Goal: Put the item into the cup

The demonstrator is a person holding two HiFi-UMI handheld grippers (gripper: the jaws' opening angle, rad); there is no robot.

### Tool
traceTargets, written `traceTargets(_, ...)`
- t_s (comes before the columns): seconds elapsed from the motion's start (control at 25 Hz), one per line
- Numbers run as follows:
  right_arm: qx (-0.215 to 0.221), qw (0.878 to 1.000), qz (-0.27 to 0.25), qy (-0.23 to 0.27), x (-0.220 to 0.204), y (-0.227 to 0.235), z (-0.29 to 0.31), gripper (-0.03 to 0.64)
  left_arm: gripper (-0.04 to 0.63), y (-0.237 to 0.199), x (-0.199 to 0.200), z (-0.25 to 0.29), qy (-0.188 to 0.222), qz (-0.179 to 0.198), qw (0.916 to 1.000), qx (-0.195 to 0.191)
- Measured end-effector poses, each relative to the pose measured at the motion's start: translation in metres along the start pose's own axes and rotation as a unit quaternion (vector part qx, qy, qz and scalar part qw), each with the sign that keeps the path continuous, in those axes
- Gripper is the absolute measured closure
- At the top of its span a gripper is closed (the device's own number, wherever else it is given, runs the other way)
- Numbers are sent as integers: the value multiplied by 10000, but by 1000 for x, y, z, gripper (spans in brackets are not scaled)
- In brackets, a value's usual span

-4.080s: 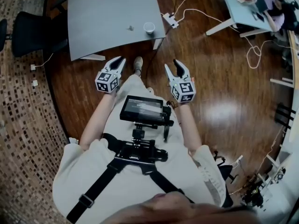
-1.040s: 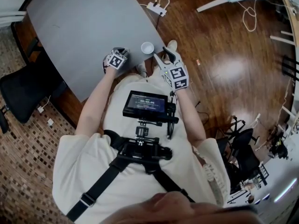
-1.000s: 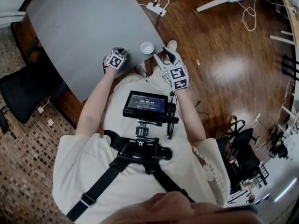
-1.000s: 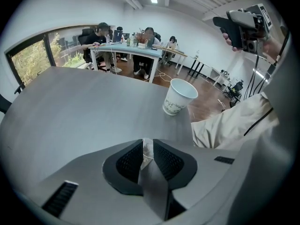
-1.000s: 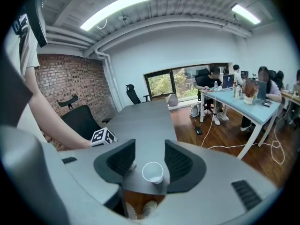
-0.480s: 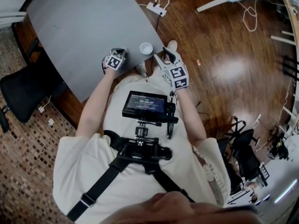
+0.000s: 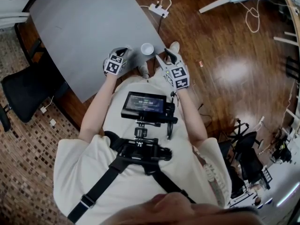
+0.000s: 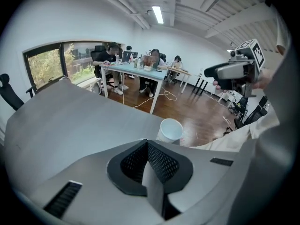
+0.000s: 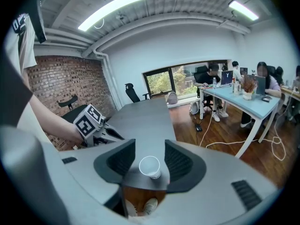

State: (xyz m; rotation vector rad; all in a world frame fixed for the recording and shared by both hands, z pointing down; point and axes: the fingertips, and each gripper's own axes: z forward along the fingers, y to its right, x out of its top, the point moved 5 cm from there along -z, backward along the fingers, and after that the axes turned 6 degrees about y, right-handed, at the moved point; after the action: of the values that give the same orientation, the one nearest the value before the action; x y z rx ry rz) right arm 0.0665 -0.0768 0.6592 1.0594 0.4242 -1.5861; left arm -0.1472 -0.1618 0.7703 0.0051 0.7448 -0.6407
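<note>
A white paper cup [image 7: 147,48] stands upright near the front edge of the grey table [image 7: 84,27]. My left gripper [image 7: 123,52] hovers just left of the cup, over the table. Its pads [image 8: 147,144] are pressed together, and the cup [image 8: 170,129] lies just beyond them. The small item is hidden; I cannot see it on the table in any view. My right gripper [image 7: 165,56] is open just off the table's edge, right of the cup. In the right gripper view the cup [image 9: 150,167] sits between its spread jaws, a little beyond them.
A black office chair [image 7: 23,90] stands left of the table. A power strip and white cables [image 7: 157,9] lie on the wooden floor beyond the table. People sit at a light blue desk [image 9: 243,100] further off.
The left gripper has tilted up from the table surface, and its jaws now show pointing toward the cup. The right gripper has hardly moved.
</note>
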Motion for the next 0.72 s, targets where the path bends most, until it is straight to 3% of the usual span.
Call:
traceTargets(0.36, -79, 9999, 82, 60, -11, 12, -16, 408, 594, 58, 64, -4, 405, 623, 9965, -389)
traceTargets(0.56, -138, 9997, 194, 70, -13, 15, -19, 408, 595, 76, 73, 7, 291, 1079, 9920, -588)
traceTargets(0.72, -188, 9995, 241, 103, -14, 21, -23, 408, 595, 86, 71, 23, 63, 1217, 9899, -730)
